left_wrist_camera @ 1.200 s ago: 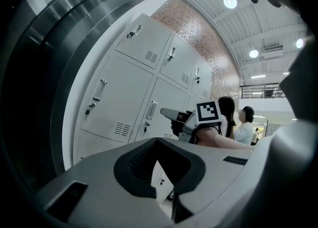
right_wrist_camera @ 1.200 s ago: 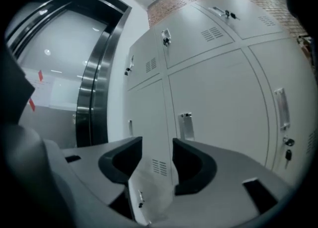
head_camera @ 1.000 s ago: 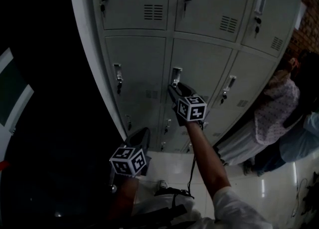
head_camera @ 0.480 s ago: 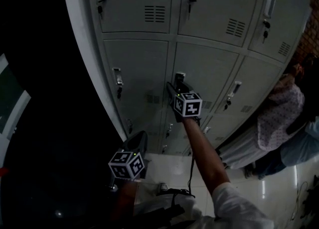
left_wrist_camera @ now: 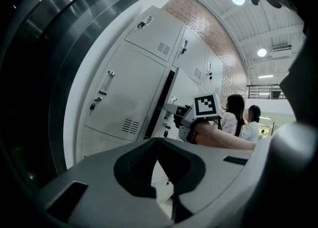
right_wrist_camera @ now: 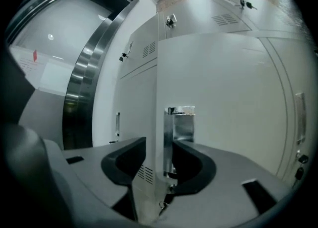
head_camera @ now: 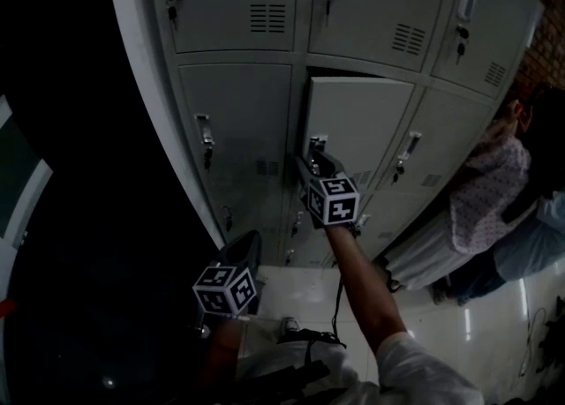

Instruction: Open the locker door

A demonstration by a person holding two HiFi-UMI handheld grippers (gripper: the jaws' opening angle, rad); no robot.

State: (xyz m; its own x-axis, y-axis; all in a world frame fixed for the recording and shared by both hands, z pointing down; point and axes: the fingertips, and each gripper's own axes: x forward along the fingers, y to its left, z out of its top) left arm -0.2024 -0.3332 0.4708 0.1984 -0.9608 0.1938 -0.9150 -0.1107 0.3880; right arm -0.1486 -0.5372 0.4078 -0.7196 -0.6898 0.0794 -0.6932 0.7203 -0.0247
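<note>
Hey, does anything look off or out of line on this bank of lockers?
Yes: the middle-row centre locker door stands ajar, a dark gap above it, while its neighbours sit flush. The right gripper has the door's edge between its closing fingers, by the handle.

behind locker door (head_camera: pixel 357 121): dark, unseen | 2nd person (head_camera: pixel 530 249): cut at R edge | key (head_camera: pixel 208 160): too small

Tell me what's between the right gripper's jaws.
Right gripper view: the door edge and its handle stand between the closing jaws of the right gripper.
</note>
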